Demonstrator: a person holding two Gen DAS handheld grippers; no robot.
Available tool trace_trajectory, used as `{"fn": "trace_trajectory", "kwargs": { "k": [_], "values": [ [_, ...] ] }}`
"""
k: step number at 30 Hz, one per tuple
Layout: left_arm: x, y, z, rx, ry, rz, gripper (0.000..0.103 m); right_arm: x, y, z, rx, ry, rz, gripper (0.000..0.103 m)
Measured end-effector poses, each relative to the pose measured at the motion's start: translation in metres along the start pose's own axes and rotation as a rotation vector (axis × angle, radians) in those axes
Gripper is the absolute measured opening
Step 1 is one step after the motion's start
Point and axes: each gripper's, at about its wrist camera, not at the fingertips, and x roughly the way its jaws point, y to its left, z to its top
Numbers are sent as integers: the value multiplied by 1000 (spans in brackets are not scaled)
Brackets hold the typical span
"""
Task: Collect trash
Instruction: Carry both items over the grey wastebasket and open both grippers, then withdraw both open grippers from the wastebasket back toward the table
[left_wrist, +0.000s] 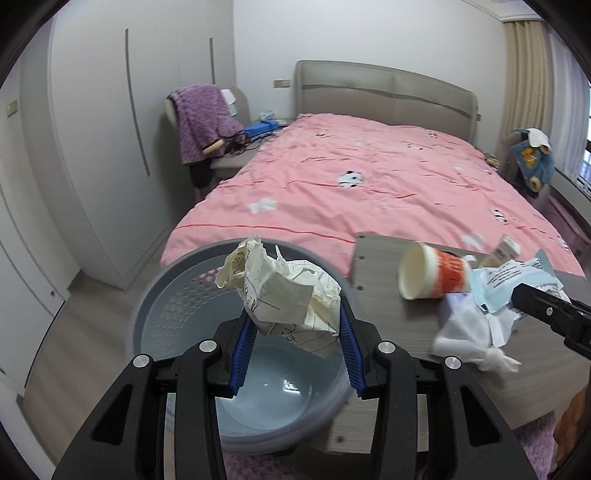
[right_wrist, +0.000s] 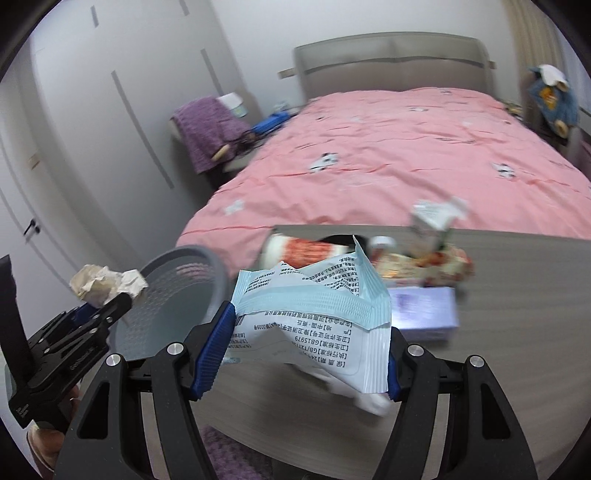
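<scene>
Left gripper (left_wrist: 295, 325) clenched on a crumpled paper ball (left_wrist: 284, 291), blue pads pressing it from both sides; held directly above the grey-blue basket (left_wrist: 177, 295), whose open mouth spreads from under the claw out toward 10 o'clock in the left wrist view, with the bare floor of it showing just beneath the wad; likely only a letting-go needed here, no further travel. Right gripper (right_wrist: 299, 339) clamped across a torn pale-blue printed wrapper (right_wrist: 314, 314), long axis running roughly 9 to 3 between the pads; basket lying at 9 to 10 o'clock from this claw in the right wrist view, near but not under it, grey table (right_wrist: 517, 332) beneath instead; a sideways carry toward 9 o'clock probably called for before release. Left hand judged the nearer to the basket. Remaining on the table at 12 to 1 o'clock: a tipped red-and-white paper cup (left_wrist: 436, 271), mouth toward 9 o'clock, and more litter, blurred.
</scene>
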Motion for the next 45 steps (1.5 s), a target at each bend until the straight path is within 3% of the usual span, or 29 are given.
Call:
{"fn": "trace_trajectory", "kwargs": {
  "k": [14,32,36,39,45],
  "values": [
    [27,71,-15,-102,75,100,41,66,74,6,-124,89,107,66],
    [45,96,-14,-133,89,118,42,108,118,6,-228,157,173,66],
    [44,98,-15,-132,87,117,49,113,122,7,-240,161,189,71],
    [40,98,-16,-126,74,137,66,112,122,7,-245,153,198,80],
    [39,103,-17,-146,84,150,66,109,123,7,-251,143,189,80]
  ]
}}
